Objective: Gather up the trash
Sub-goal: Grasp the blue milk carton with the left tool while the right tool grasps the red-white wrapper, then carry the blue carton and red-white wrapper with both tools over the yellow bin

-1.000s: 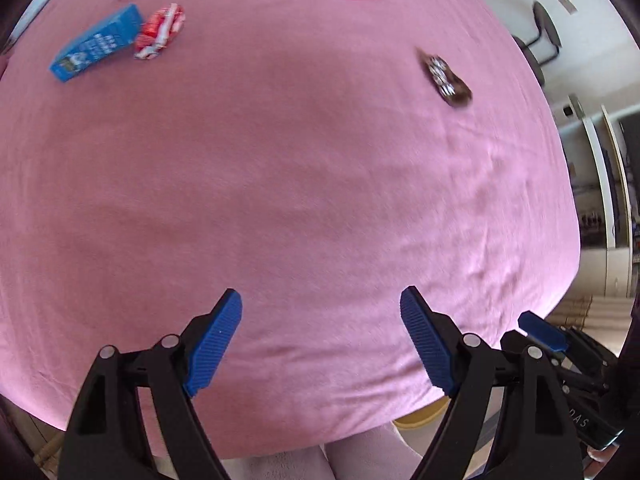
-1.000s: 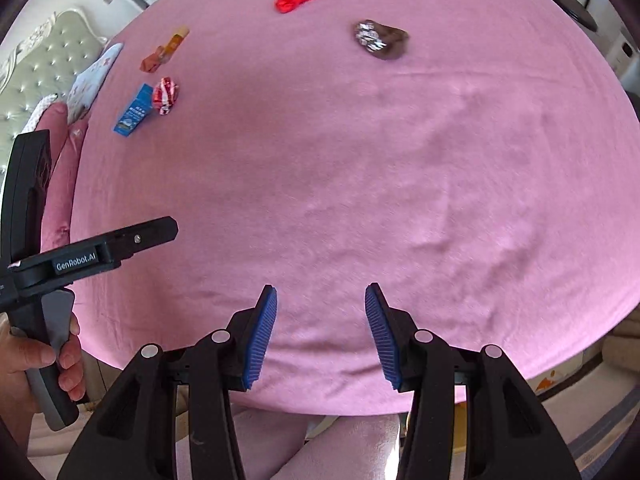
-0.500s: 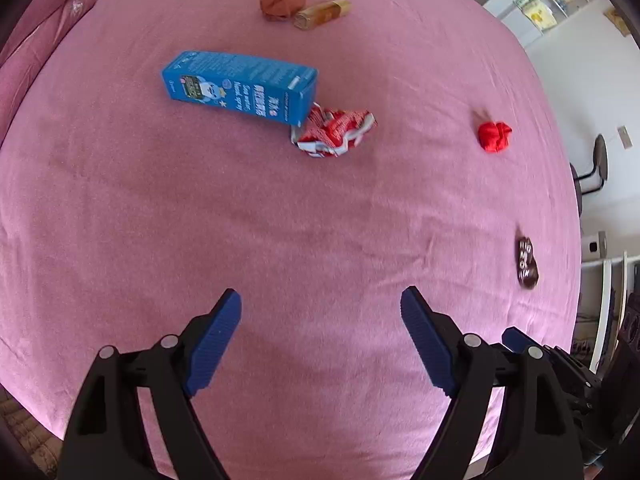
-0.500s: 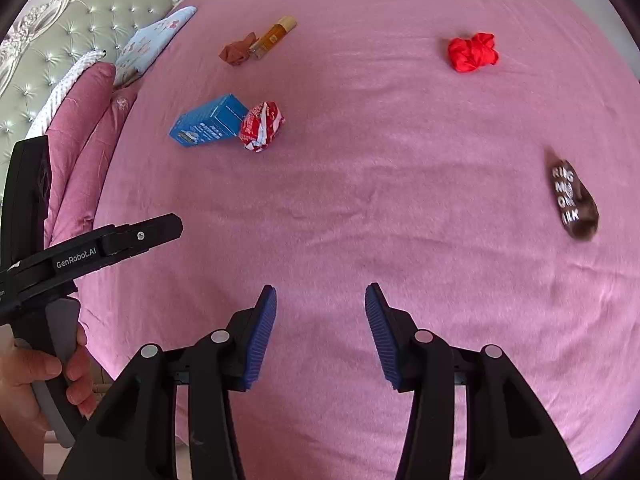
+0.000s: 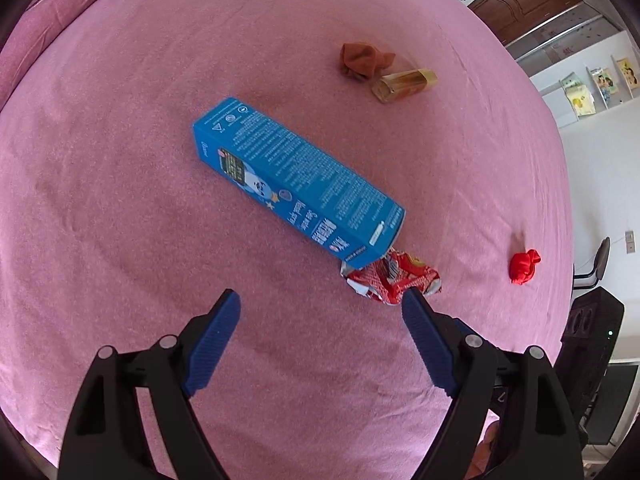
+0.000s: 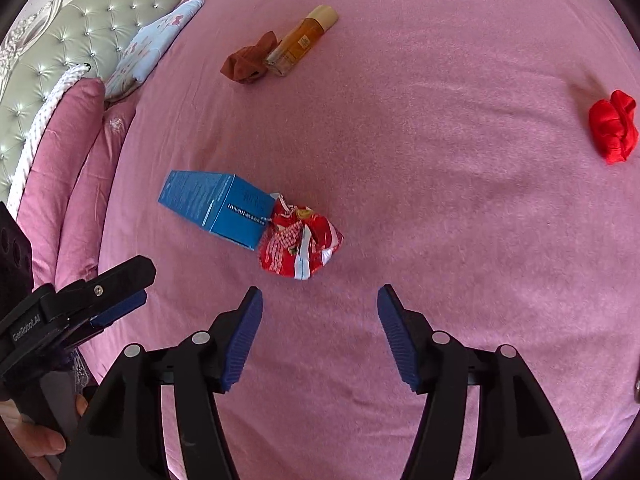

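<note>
**Both tools close in on the blue carton and the wrapper**

A second ago the litter lay far off across the pink bed [image 5: 120, 200]; now it fills the middle of both views. Both tools have swung in over the bed toward the cluster near the pillows [image 6: 60, 160], and the right one has spread wider than it was half a second back.

The left tool [image 5: 320, 312] is spread wide and holds nothing, hovering just short of the blue carton [image 5: 296, 176], which lies flat on its side. One end of the carton touches the crumpled red-and-white wrapper [image 5: 394, 280], and the tool's right-hand finger sits right at the wrapper's edge in the left view. The right tool [image 6: 320, 308] is also spread and empty, aimed at the same wrapper [image 6: 300, 244] from just beside it.

Farther up the bed, a brown crumpled scrap [image 5: 362, 60] lies against a small amber bottle [image 5: 404, 82]. A red wad [image 5: 524, 266] sits well apart, off to the side.

Nothing has been picked up, to my eye. The approach looks finished and the first grab comes next: probably left for the carton, right for the wrapper. Since the two touch, lifting one may drag the other.
</note>
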The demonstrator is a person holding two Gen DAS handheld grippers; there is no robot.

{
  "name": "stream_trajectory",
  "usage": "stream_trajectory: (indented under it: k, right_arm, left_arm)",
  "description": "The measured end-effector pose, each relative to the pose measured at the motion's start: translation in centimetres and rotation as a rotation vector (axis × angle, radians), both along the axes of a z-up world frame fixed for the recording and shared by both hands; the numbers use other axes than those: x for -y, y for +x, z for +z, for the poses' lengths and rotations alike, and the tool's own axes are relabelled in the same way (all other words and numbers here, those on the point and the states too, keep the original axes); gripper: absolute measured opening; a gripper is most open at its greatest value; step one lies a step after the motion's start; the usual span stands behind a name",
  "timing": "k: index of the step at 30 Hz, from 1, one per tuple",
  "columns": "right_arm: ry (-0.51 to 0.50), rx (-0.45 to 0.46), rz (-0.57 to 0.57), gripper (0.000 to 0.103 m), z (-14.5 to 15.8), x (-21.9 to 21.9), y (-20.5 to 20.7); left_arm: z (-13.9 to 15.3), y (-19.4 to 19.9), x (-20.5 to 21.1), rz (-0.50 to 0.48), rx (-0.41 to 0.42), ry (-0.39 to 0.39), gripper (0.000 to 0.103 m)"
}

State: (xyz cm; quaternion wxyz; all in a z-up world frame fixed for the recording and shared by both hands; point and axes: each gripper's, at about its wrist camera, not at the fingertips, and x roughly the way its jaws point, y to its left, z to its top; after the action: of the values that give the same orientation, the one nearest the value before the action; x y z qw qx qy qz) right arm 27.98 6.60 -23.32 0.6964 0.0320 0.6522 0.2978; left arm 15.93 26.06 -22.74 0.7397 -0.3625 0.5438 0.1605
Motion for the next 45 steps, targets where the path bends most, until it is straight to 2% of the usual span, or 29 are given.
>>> stream_trajectory:
  k: [3, 6, 7, 8, 11, 13, 19, 27, 28, 29, 30, 32, 36, 41, 45]
  right_arm:
    - [0.039, -0.053, -0.009, 0.059, -1.3, -0.9, 0.9]
    - [0.015, -0.065, -0.005, 0.059, -2.2, -1.5, 1.3]
    - [0.014, -0.072, 0.0, 0.056, -2.4, -1.6, 1.4]
    - [0.036, -0.083, 0.009, 0.042, -2.5, -1.8, 1.5]
    - [0.013, -0.039, 0.055, 0.027, -2.0, -2.3, 1.4]
    - [-0.001, -0.015, 0.085, 0.023, -1.8, -2.6, 1.2]
    - [-0.011, 0.003, 0.117, 0.021, -1.7, -2.9, 1.3]
    - [-0.017, 0.031, 0.145, 0.02, -1.4, -3.4, 0.9]
    - [-0.016, 0.032, 0.146, 0.02, -1.4, -3.4, 0.9]
    - [-0.016, 0.031, 0.144, 0.02, -1.4, -3.4, 0.9]
    - [-0.016, 0.033, 0.141, 0.02, -1.4, -3.3, 1.0]
    - [-0.013, 0.029, 0.132, 0.019, -1.5, -3.2, 1.0]
    - [-0.005, 0.026, 0.117, 0.019, -1.3, -2.4, 1.0]
    - [-0.003, 0.025, 0.09, 0.019, -0.7, 0.0, 0.4]
    - [-0.008, 0.014, 0.055, 0.019, 0.0, 2.8, -1.0]
  left_arm:
    - [-0.4, 0.8, -0.9, 0.024, -0.007, -0.013, 0.082]
    - [-0.9, 1.7, -1.7, 0.052, -0.009, -0.044, 0.082]
    - [-1.1, 2.1, -1.9, 0.063, -0.016, -0.053, 0.083]
    - [-1.3, 2.4, -2.1, 0.076, -0.026, -0.061, 0.083]
    - [-2.1, 3.3, -2.7, 0.131, -0.061, -0.094, 0.083]
    - [-2.7, 3.9, -3.1, 0.178, -0.098, -0.112, 0.083]
    - [-3.9, 5.9, -4.1, 0.343, -0.152, -0.171, 0.084]
    - [-6.0, 9.8, -4.1, 0.393, -0.253, -0.177, 0.082]
    - [-6.6, 10.0, -4.0, 0.394, -0.265, -0.182, 0.08]
    - [-7.1, 10.1, -3.9, 0.394, -0.278, -0.193, 0.07]
    - [-7.6, 10.3, -3.9, 0.396, -0.293, -0.2, 0.065]
    - [-8.1, 10.1, -3.7, 0.405, -0.296, -0.205, 0.061]
    - [-7.8, 9.4, -3.1, 0.341, -0.258, -0.186, 0.05]
    - [-6.7, 6.9, -1.4, 0.186, -0.148, -0.174, 0.048]
    - [-5.3, 4.0, 1.2, 0.038, -0.094, -0.165, 0.047]
